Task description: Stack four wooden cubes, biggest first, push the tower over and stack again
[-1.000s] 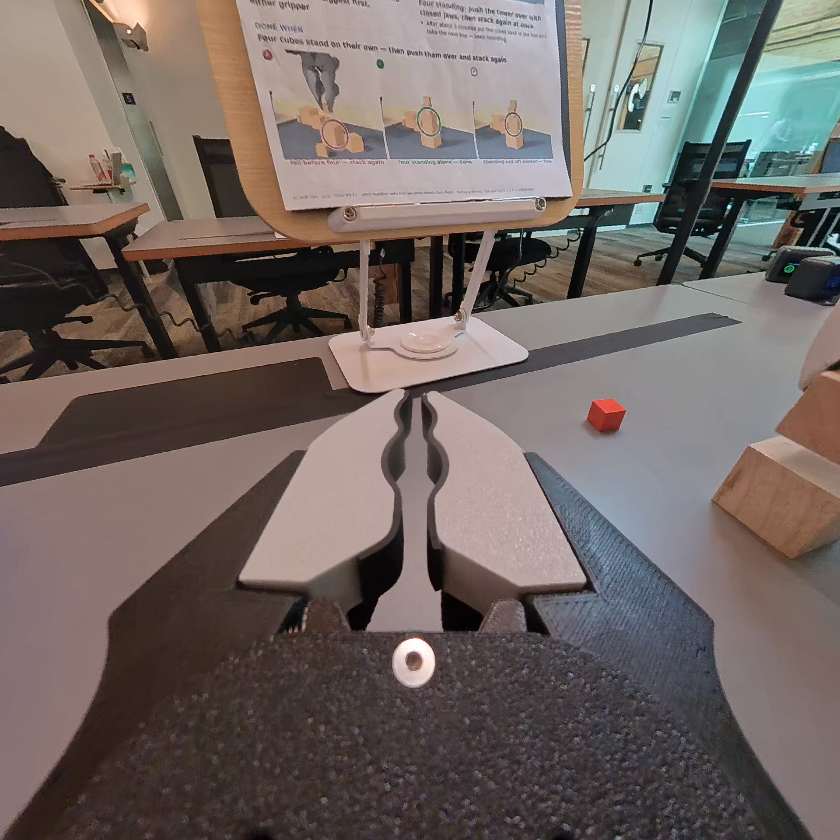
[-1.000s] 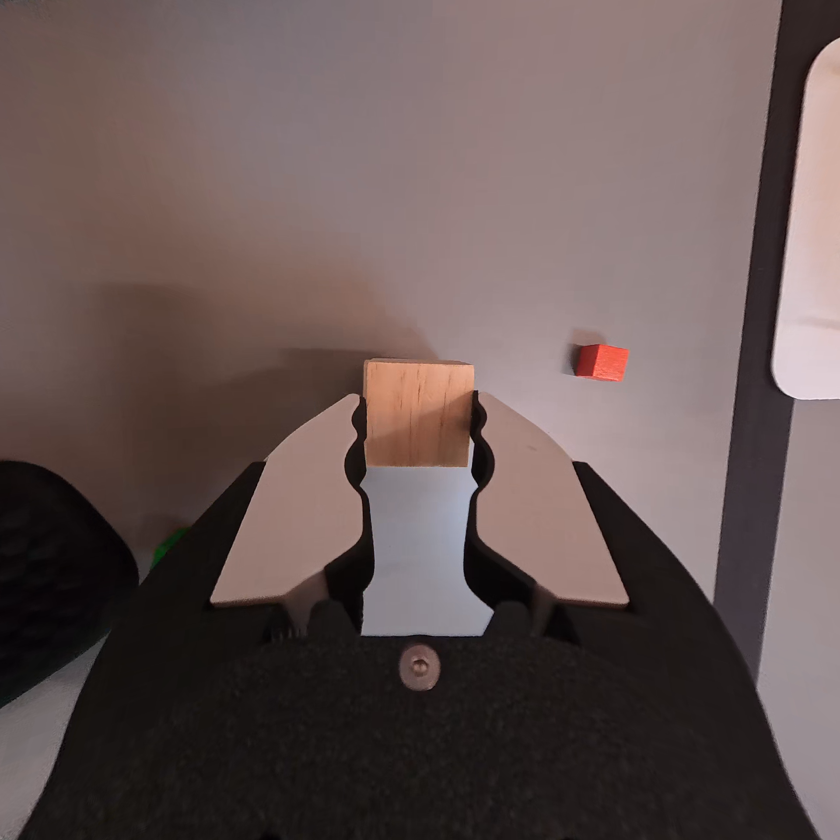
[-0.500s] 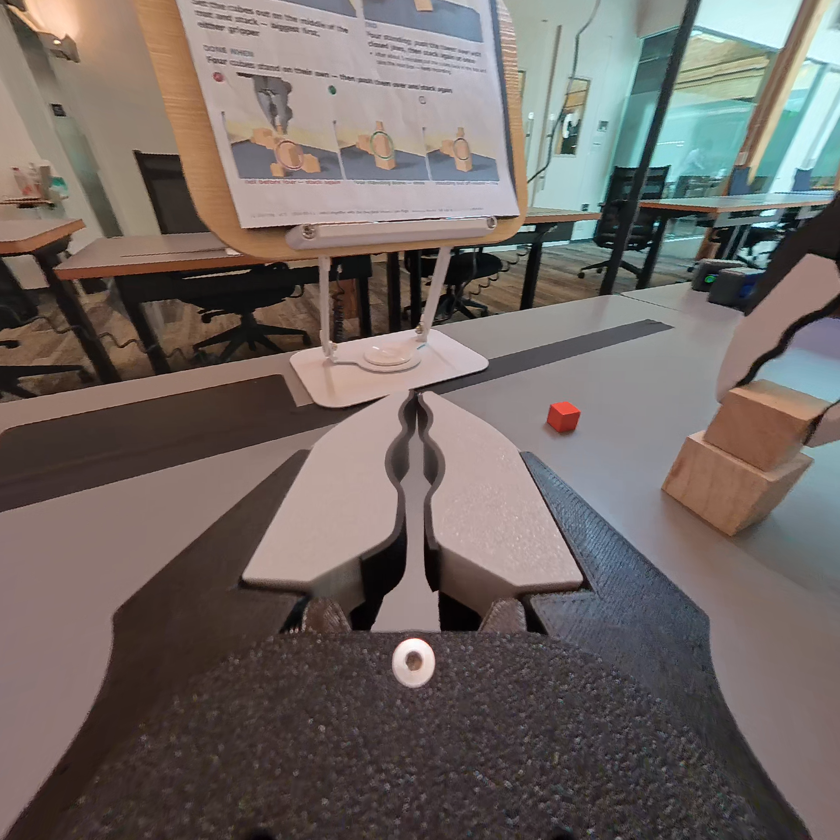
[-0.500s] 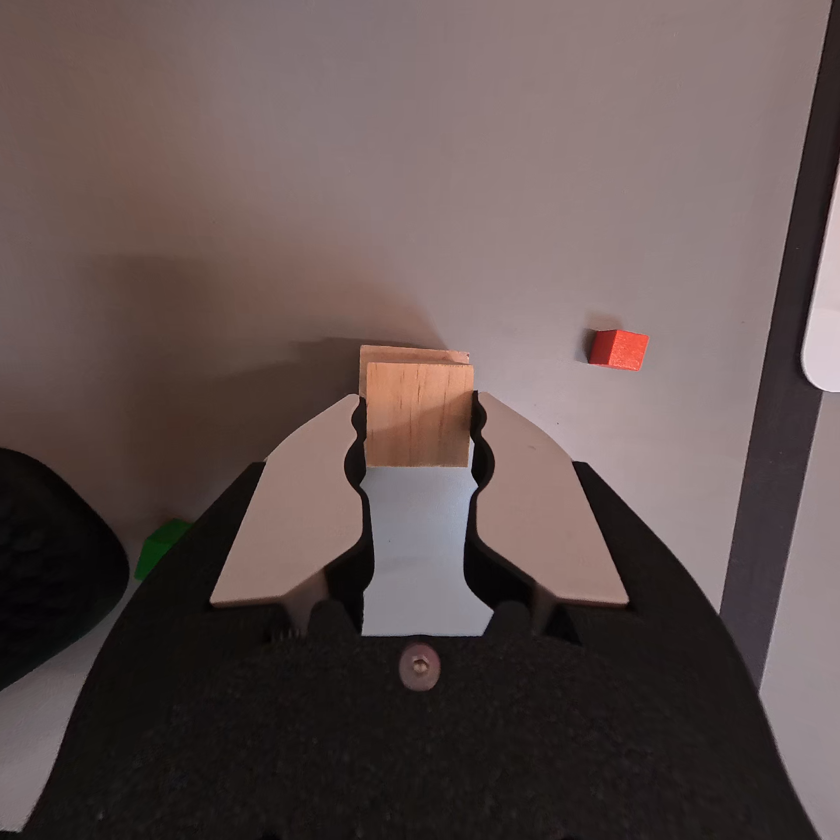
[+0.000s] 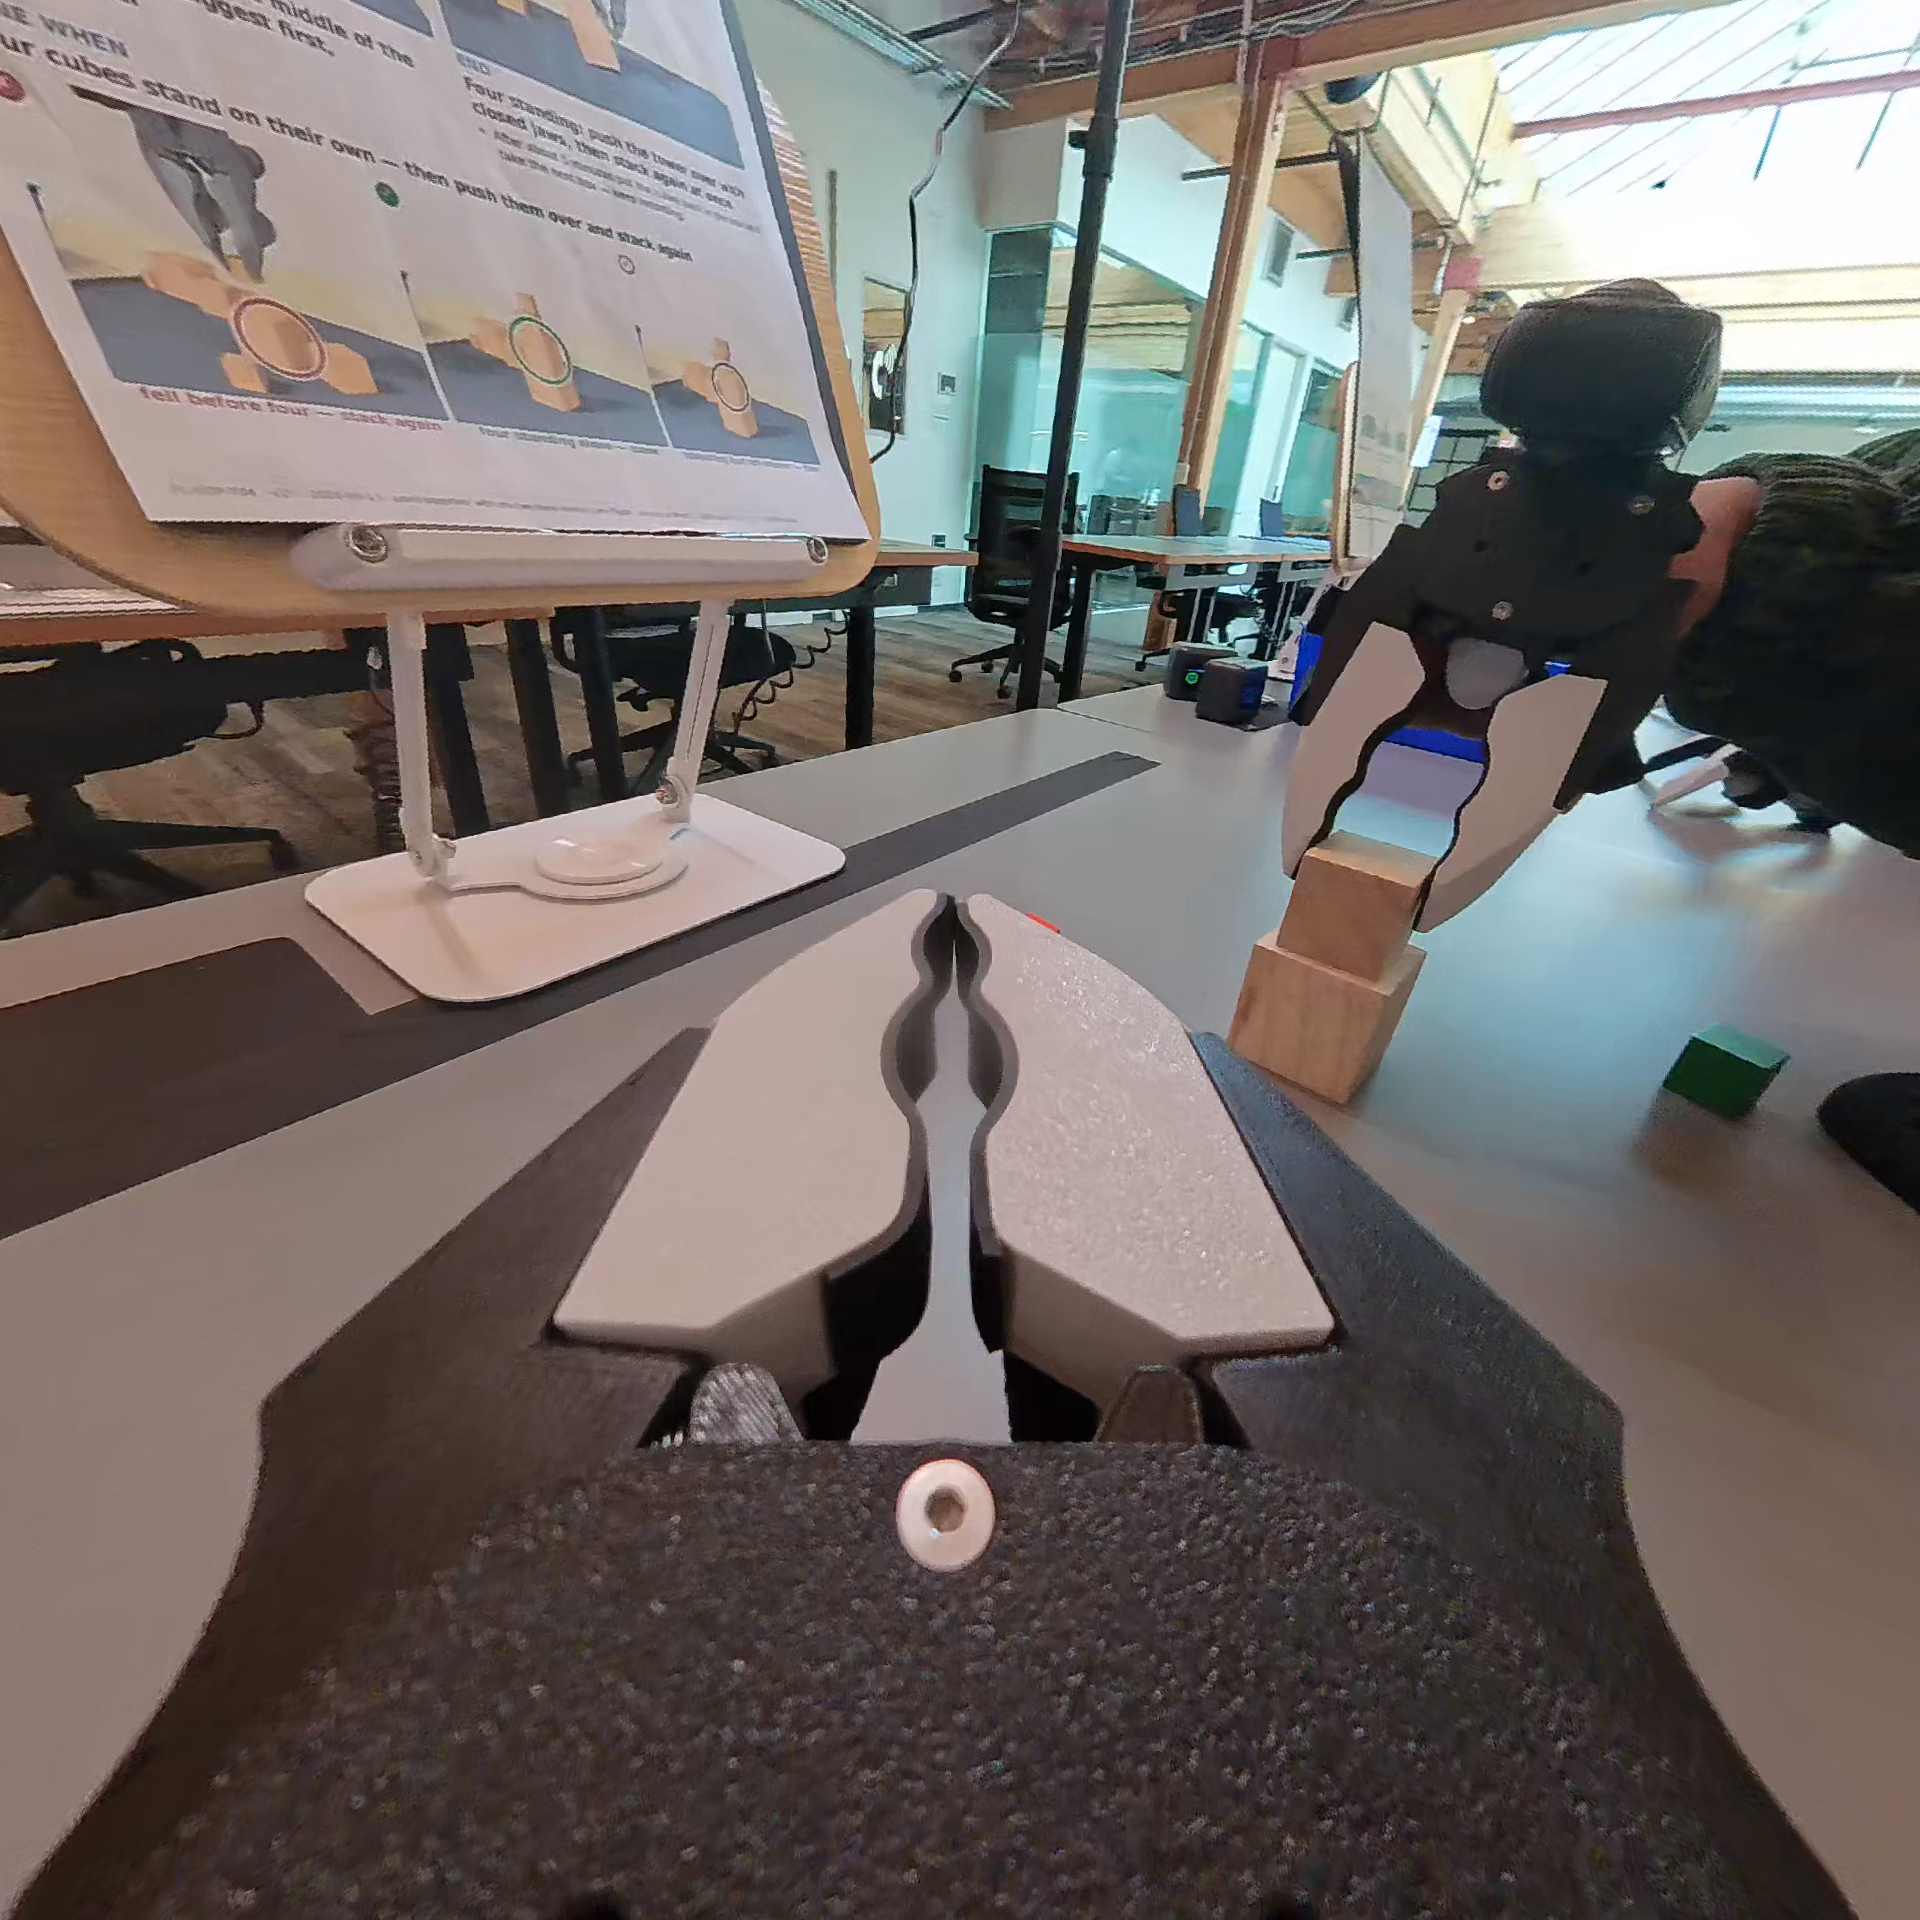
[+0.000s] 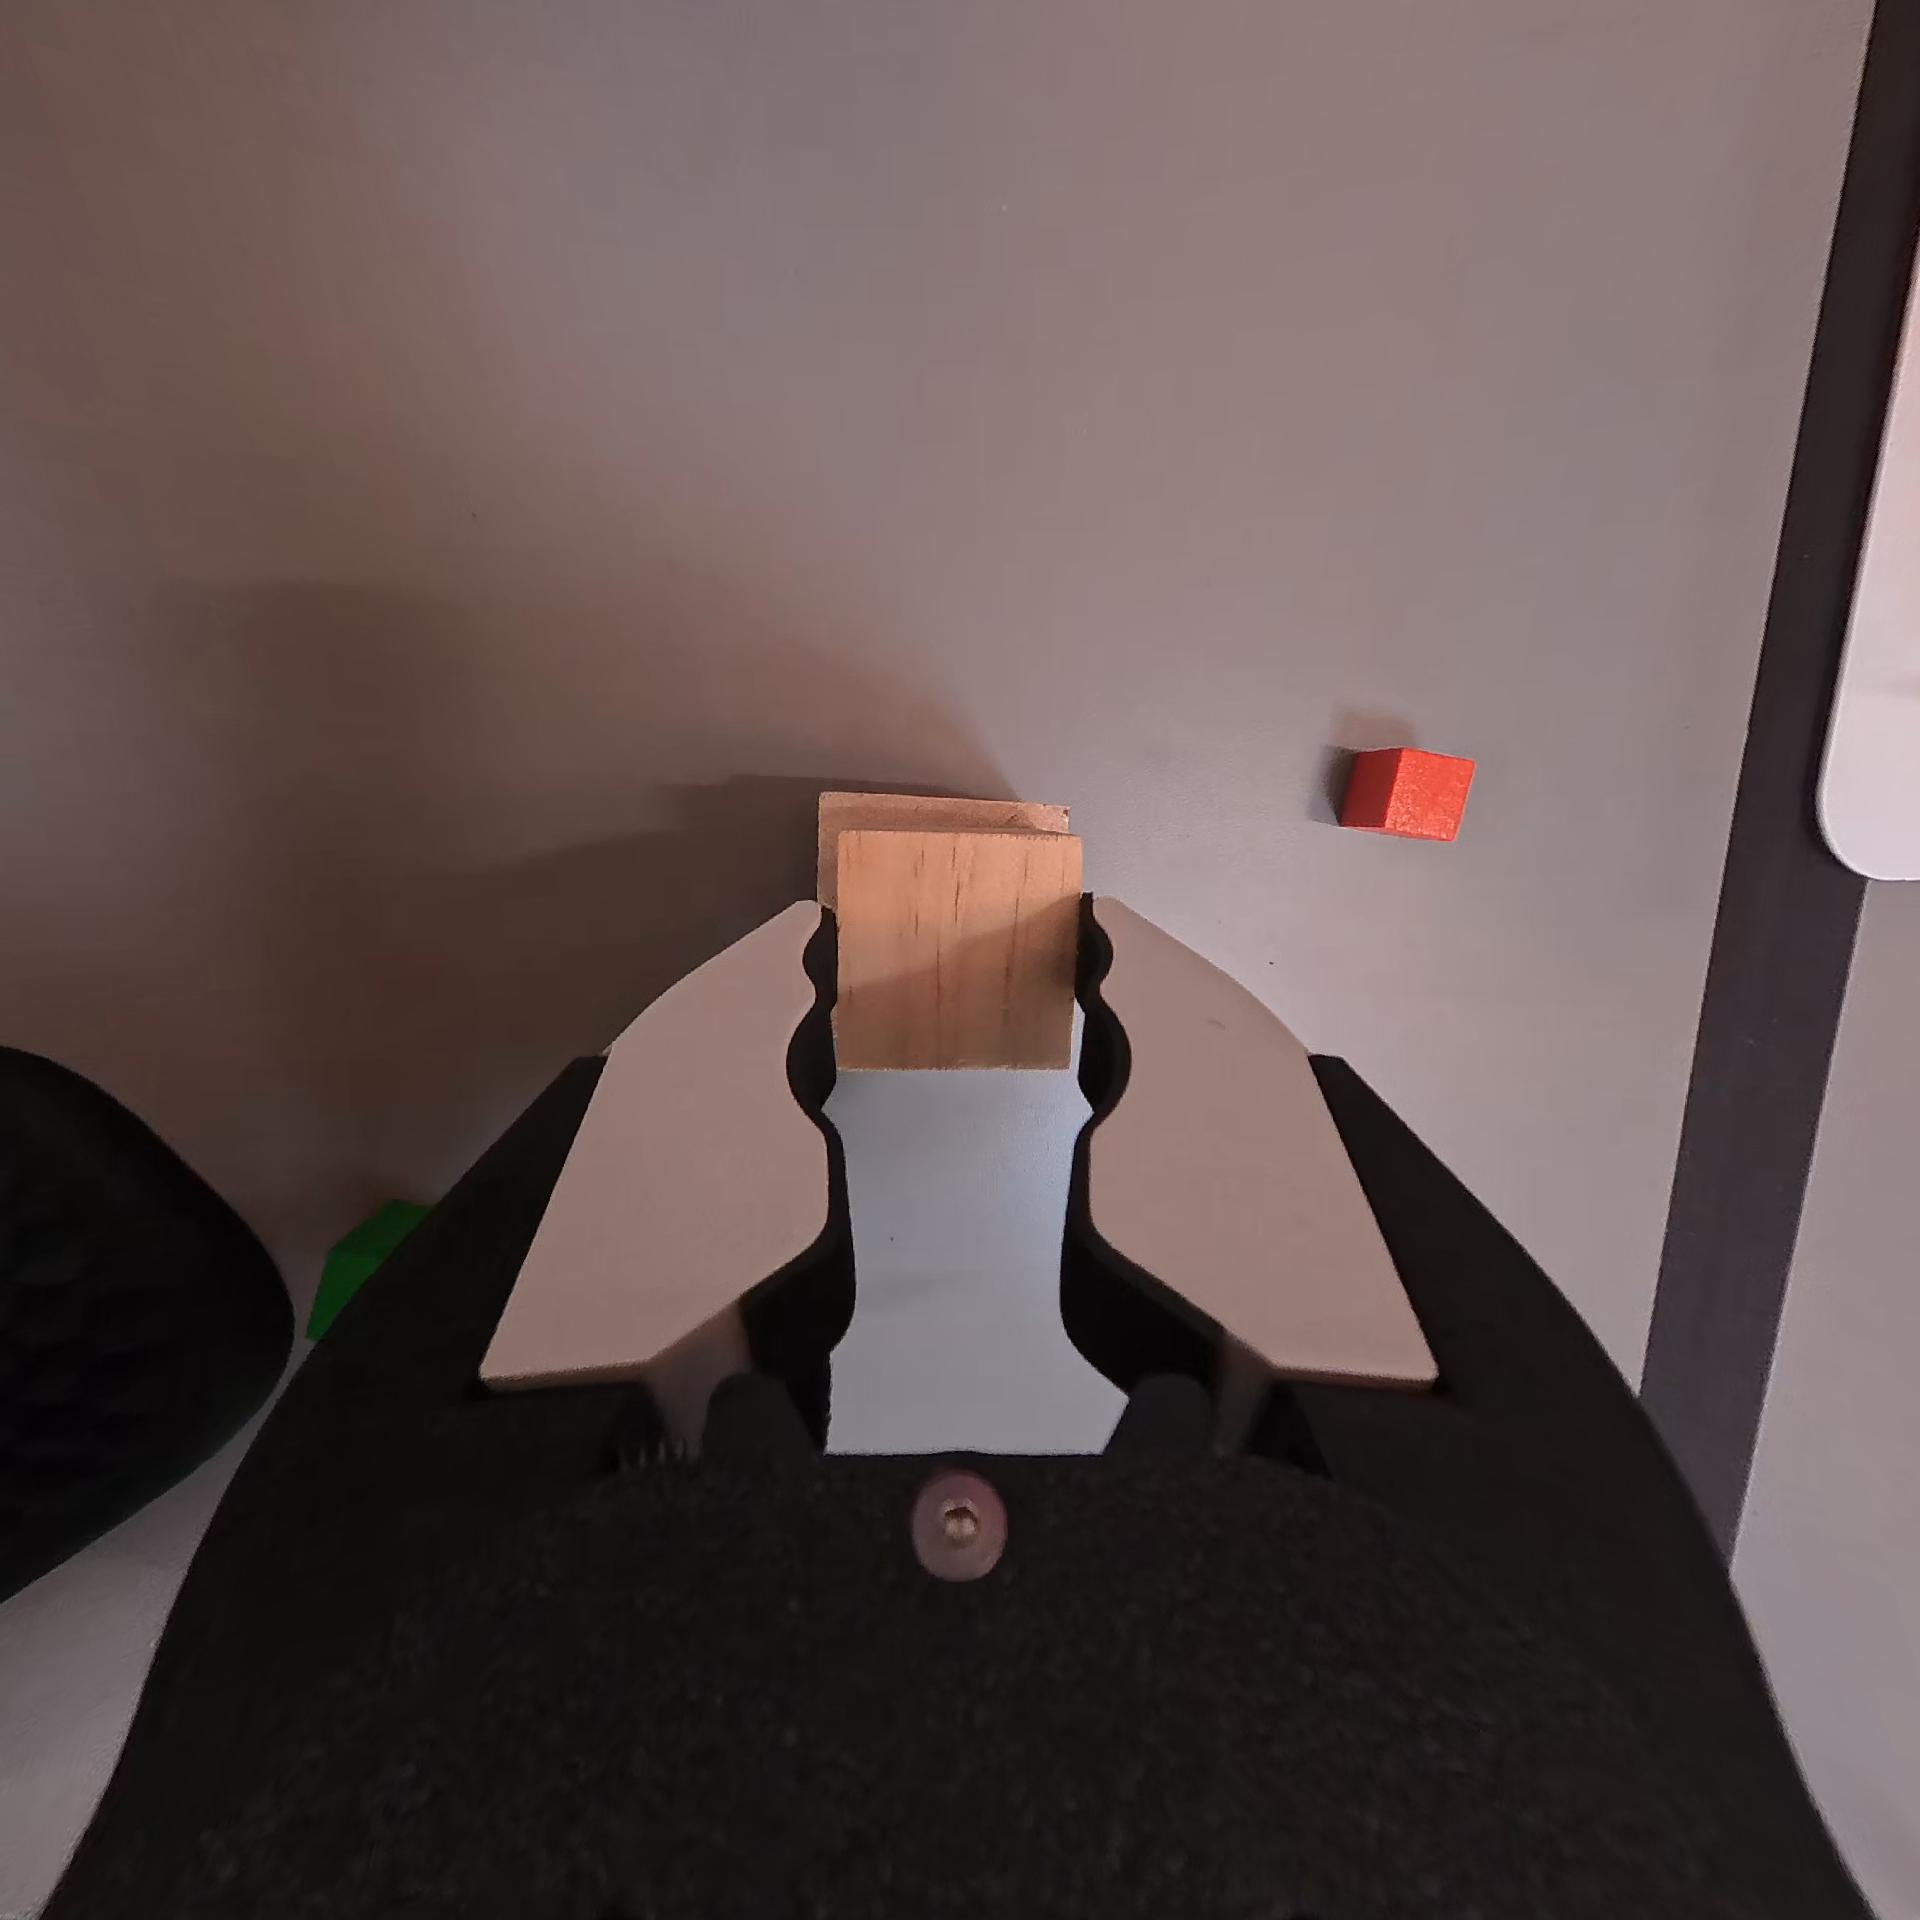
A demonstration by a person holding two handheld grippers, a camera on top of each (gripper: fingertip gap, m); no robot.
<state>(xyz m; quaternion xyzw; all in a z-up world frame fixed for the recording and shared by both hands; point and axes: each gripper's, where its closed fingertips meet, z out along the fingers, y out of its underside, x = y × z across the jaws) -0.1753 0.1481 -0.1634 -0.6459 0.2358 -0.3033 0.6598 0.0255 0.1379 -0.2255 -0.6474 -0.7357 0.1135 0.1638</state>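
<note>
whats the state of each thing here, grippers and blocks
left gripper: shut, nothing in it, low over the table
right gripper: closed on the small wooden cube
small wooden cube: held, sitting on the large wooden cube
large wooden cube: standing on the table, bottom of the stack
red cube: loose on the table
green cube: loose on the table
document stand: upright, holding a printed sheet

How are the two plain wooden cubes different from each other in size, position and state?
The smaller wooden cube sits on top, while the larger wooden cube stands below it on the grey table. The right claw grips the smaller cube, pads against its sides; nothing grips the larger one. The smaller cube is turned slightly, so its edges do not line up with the larger cube's. Both are unpainted light wood.
</note>
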